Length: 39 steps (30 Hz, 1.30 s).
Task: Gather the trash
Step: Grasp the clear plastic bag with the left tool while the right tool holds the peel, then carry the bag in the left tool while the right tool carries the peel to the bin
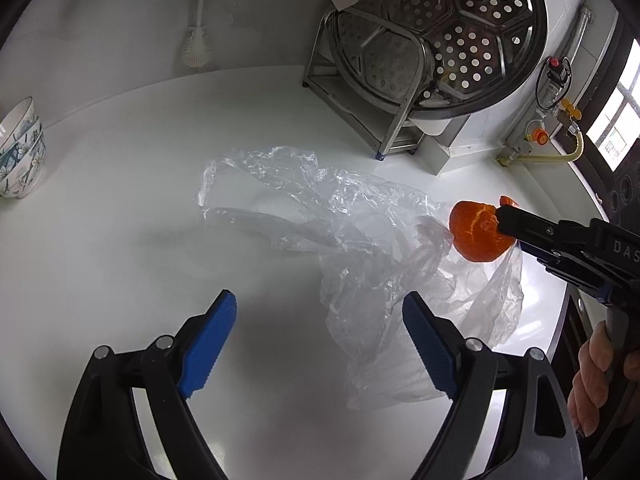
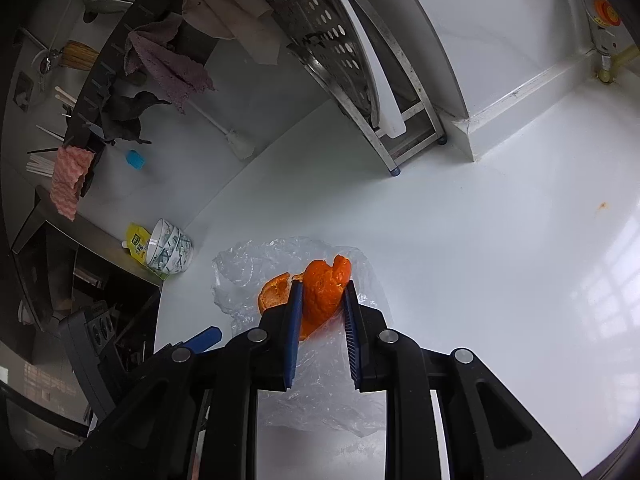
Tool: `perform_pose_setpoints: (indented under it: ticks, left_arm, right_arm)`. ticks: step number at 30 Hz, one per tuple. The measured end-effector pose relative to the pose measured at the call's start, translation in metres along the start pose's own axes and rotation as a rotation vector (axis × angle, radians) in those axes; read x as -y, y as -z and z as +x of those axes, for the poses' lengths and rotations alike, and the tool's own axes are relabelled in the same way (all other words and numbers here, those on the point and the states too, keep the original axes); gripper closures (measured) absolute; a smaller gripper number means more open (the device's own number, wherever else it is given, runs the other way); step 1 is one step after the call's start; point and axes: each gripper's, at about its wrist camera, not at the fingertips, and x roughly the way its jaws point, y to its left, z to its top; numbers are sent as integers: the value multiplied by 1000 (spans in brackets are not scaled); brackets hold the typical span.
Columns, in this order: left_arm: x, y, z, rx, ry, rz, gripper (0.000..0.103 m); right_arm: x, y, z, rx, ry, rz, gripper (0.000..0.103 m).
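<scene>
A crumpled clear plastic bag (image 1: 340, 216) lies on the white counter (image 1: 120, 248). My right gripper (image 2: 323, 286) is shut on a piece of orange peel (image 2: 324, 292) and holds it over the bag's right end; the peel also shows in the left wrist view (image 1: 476, 232), with the right gripper (image 1: 502, 218) coming in from the right. My left gripper (image 1: 320, 304) is open and empty, just above the counter at the bag's near edge. The bag also shows in the right wrist view (image 2: 248, 268), under the peel.
A steel rack with a perforated steamer tray (image 1: 452, 40) stands at the back right. Stacked patterned bowls (image 1: 20, 152) sit at the left edge. A white brush (image 1: 198, 44) hangs on the back wall. Gas fittings (image 1: 536, 136) are at the right.
</scene>
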Motion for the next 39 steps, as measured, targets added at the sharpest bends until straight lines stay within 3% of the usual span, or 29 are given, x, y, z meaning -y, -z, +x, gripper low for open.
perform_pose_setpoints:
  ticks: [2, 3, 5, 7, 10, 19, 29, 35, 39]
  left_arm:
    - [2, 0, 11, -13, 20, 0, 21]
    - [4, 0, 15, -18, 33, -1, 27]
    - [9, 0, 24, -45, 74, 5, 46]
    - [16, 2, 32, -73, 86, 27, 77]
    - [24, 7, 36, -86, 81, 68, 95]
    - [11, 7, 10, -35, 63, 84, 99]
    - [-20, -2, -6, 0, -35, 73, 100]
    - [-48, -6, -8, -4, -138, 44, 100]
    - [-64, -8, -20, 27, -179, 45, 100]
  right_arm:
    - [3, 2, 0, 1, -3, 13, 83]
    - [4, 3, 0, 2, -2, 17, 83]
    - [7, 5, 1, 4, -5, 28, 83]
    - [8, 6, 2, 5, -10, 38, 83]
    - [8, 6, -1, 17, -9, 37, 83]
    - [12, 0, -32, 88, -39, 72, 83]
    - [17, 7, -50, 126, -96, 136, 83]
    - [14, 10, -55, 110, -135, 132, 83]
    - [13, 15, -61, 111, -106, 115, 83]
